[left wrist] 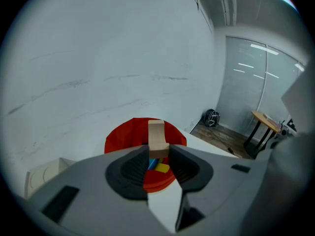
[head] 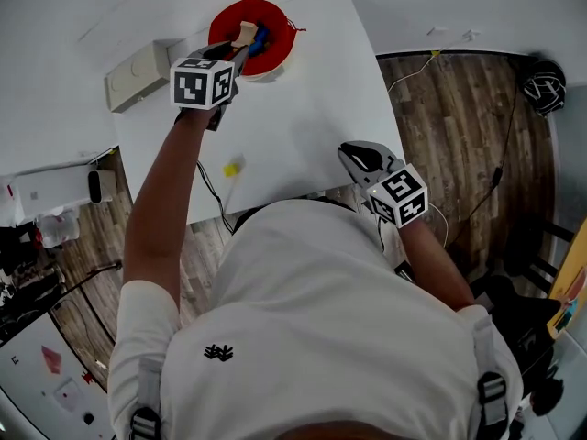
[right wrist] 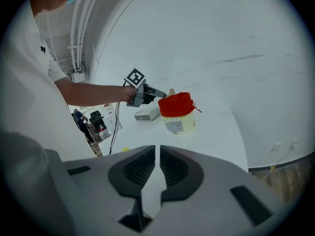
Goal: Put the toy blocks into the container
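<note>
The container is a pale tub lined with a red bag, at the table's far side. My left gripper reaches over its mouth, shut on a tan wooden block. In the left gripper view the tan block stands upright between the jaws above the red container, and blue and yellow blocks lie inside. A small yellow block lies near the table's front edge. My right gripper hovers at the table's front right, shut and holding nothing. Its own view shows the container far ahead.
A white box sits at the table's left end, beside the container. A cable hangs off the front edge near the yellow block. Wooden floor with cords lies to the right, and clutter stands on the floor at the left.
</note>
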The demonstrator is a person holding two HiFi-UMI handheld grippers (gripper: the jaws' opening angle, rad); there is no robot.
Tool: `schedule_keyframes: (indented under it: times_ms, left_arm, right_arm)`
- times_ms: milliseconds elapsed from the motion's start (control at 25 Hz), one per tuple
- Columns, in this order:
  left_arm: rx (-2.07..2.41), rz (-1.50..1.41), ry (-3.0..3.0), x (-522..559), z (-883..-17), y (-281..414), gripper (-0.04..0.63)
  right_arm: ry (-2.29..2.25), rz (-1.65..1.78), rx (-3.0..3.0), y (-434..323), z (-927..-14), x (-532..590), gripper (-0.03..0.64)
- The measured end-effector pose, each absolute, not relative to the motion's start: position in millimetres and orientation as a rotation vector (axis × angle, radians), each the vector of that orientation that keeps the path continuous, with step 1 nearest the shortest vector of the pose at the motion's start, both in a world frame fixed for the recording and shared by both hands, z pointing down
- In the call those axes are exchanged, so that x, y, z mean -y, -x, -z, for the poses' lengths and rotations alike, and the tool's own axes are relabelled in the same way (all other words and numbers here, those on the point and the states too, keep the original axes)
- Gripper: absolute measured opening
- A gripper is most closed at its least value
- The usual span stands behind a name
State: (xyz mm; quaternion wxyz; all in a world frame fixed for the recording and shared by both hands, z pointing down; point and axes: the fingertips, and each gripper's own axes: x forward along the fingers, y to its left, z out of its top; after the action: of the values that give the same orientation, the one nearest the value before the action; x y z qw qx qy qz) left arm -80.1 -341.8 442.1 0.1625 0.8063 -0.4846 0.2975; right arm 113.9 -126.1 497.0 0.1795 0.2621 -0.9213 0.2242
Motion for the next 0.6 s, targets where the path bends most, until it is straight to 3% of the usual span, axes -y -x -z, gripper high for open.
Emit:
schedule_keyframes:
  times_ms: [600]
  left_arm:
    - [1.234, -1.278, -2.109, 376, -486, 77, 0.129]
  right_arm:
    - [-0.811, -0.698, 2.582, -135, -507, 136, 0.031]
